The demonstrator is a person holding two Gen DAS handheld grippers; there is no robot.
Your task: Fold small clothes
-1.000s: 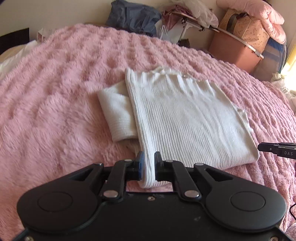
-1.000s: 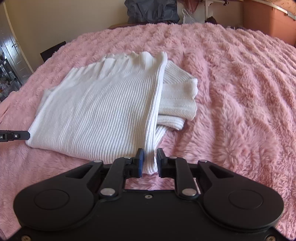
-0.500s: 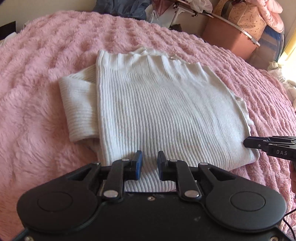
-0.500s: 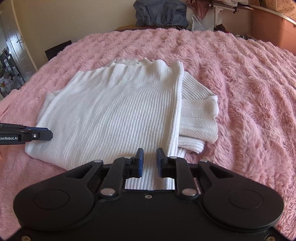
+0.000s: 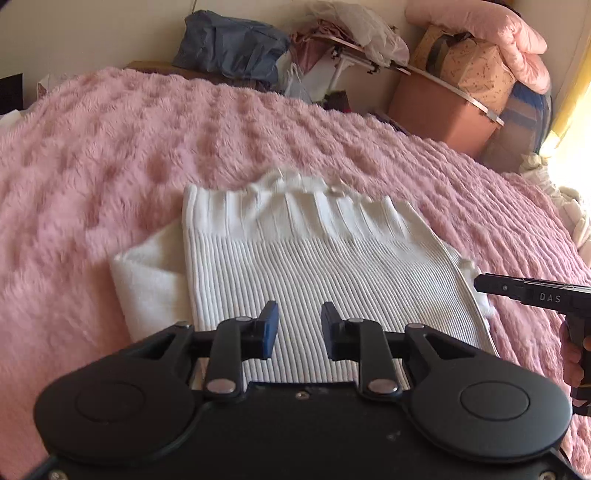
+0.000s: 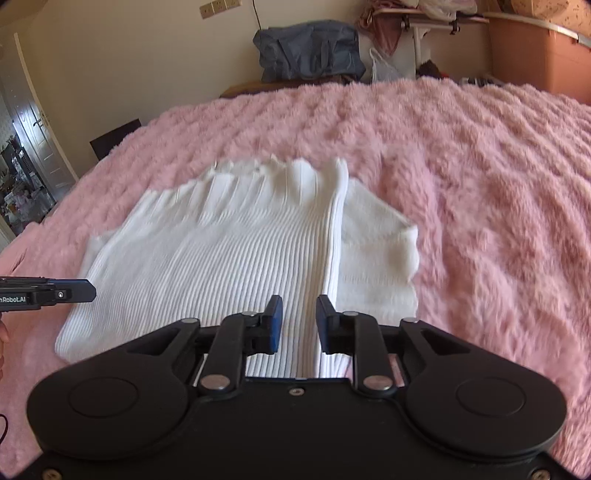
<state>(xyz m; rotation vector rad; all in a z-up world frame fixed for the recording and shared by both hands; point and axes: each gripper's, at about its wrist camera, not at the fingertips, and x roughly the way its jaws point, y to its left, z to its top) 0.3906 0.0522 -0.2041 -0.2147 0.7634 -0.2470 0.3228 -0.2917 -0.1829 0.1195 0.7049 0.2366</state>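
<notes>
A white ribbed sweater (image 5: 314,266) lies folded flat on the pink fluffy blanket (image 5: 92,177), ruffled hem at the far side. One folded sleeve (image 5: 147,284) sticks out from under it on the left. My left gripper (image 5: 297,325) hovers over the sweater's near edge, jaws opening, nothing pinched between them. The right gripper (image 5: 484,286) reaches in at the sweater's right corner. In the right wrist view the sweater (image 6: 221,258) fills the middle. My right gripper (image 6: 298,317) stands over its folded edge, jaws opening and free of cloth. The left gripper (image 6: 88,293) shows at the left.
Beyond the bed's far edge lie a blue-grey bag (image 5: 229,48), a brown storage box (image 5: 439,110) with pink bedding (image 5: 491,33) stacked on it, and a small white folding table (image 5: 354,62). A door (image 6: 33,147) stands at the left. The blanket (image 6: 498,184) spreads wide around the sweater.
Both grippers were shut on the sweater's near edge and have let go, jaws now apart. Each has slid inward along that edge, toward the other.
</notes>
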